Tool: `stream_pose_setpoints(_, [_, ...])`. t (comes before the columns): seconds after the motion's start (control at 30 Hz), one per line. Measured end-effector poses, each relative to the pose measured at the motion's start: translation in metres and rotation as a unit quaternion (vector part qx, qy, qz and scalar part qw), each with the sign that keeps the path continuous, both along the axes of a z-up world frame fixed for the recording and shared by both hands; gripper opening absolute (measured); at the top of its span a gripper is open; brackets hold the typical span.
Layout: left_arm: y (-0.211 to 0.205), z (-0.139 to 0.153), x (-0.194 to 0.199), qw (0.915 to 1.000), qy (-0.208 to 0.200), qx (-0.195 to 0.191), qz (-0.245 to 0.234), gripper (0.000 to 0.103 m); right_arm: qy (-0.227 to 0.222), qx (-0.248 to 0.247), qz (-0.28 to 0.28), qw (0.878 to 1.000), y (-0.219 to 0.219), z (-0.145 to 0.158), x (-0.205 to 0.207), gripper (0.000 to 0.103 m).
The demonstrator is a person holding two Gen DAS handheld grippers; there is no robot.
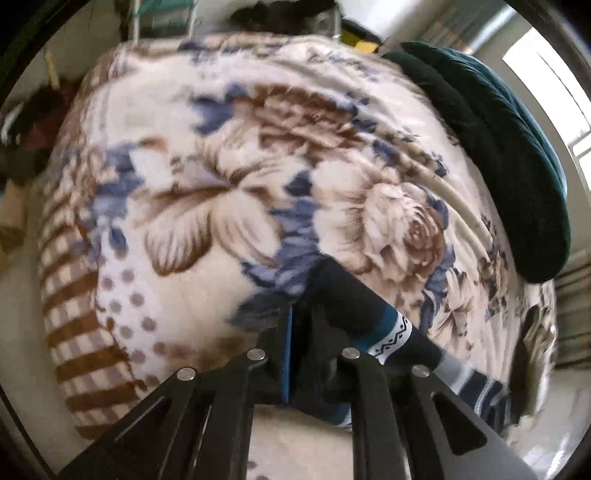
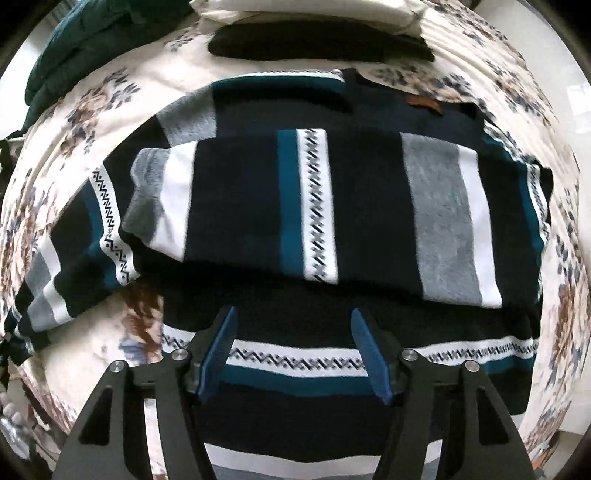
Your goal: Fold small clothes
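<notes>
A striped sweater (image 2: 369, 206) in navy, teal, grey and white lies on a floral blanket (image 2: 110, 99). One sleeve is folded across its body; the other sleeve (image 2: 74, 251) trails to the left. My right gripper (image 2: 293, 321) is open, its blue pads just above the sweater's lower part, holding nothing. My left gripper (image 1: 301, 314) is shut on the dark cuff end of a sleeve (image 1: 354, 302), which trails right and down over the blanket (image 1: 184, 166).
A dark teal folded garment (image 1: 498, 147) lies at the bed's right edge, also seen in the right wrist view (image 2: 81, 40). A black folded item (image 2: 317, 46) and a white pillow (image 2: 303, 9) lie beyond the sweater. A window (image 1: 554, 92) is far right.
</notes>
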State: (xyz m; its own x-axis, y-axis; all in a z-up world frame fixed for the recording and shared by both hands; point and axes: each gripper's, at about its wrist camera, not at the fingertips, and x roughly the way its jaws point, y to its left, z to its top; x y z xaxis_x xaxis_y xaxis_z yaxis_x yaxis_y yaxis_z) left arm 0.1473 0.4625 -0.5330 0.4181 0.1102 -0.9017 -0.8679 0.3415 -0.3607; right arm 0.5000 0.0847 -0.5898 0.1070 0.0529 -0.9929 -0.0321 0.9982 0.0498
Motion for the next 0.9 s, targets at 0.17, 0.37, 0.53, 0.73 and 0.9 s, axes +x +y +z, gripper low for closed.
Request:
stream_pose_setpoints(0.17, [-0.011, -0.006, -0.052, 0.9953, -0.047, -0.074, 0.042, 0.042, -0.008, 0.011, -0.010, 1.000, 0.006, 0.007, 0.006, 0.076])
stream_pose_setpoints(0.37, [-0.036, -0.036, -0.046, 0.9748, -0.123, -0.153, 0.106, 0.066, 0.006, 0.023, -0.037, 0.999, -0.007, -0.005, 0.002, 0.080])
stream_pose_setpoints(0.53, [-0.045, -0.049, 0.008, 0.9781, -0.119, -0.125, 0.117, 0.010, 0.011, 0.011, -0.050, 0.999, -0.022, -0.015, 0.001, 0.080])
stream_pose_setpoints(0.73, [-0.057, 0.016, 0.064, 0.9947, -0.098, -0.010, 0.030, 0.004, -0.008, -0.045, -0.064, 0.997, -0.045, -0.016, 0.005, 0.080])
stream_pose_setpoints(0.9, [-0.129, 0.087, 0.134, 0.9825, -0.077, 0.101, -0.137, 0.004, -0.010, -0.046, -0.075, 0.996, -0.075, -0.014, 0.016, 0.094])
